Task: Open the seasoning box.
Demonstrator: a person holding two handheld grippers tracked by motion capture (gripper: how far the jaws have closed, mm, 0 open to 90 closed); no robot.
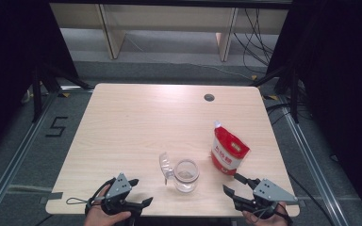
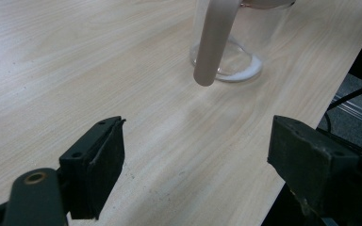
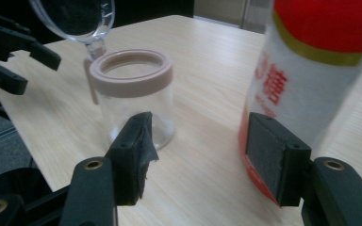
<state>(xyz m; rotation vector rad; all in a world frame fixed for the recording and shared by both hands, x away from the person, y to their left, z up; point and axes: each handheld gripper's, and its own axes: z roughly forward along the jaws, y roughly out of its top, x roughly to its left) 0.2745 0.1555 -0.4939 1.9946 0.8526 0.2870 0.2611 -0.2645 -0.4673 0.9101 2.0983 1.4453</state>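
Jar (image 1: 186, 175) stands near the table's (image 1: 136, 122) front edge, lid (image 1: 164, 165) flipped open at its left, red-and-white bag (image 1: 228, 151) just right of it. Left gripper (image 1: 139, 192) and right gripper (image 1: 233, 183) flank it, both wide open and holding nothing.

The jar (image 2: 226, 47) loses its rim at the left gripper view's top edge; the red pouch (image 3: 311, 70) is blurred, its top cut off.

A lab recording bay: black curtains (image 1: 9, 56), floor rails (image 1: 9, 165), loose cables (image 1: 259, 33) around a bare table (image 1: 136, 117).
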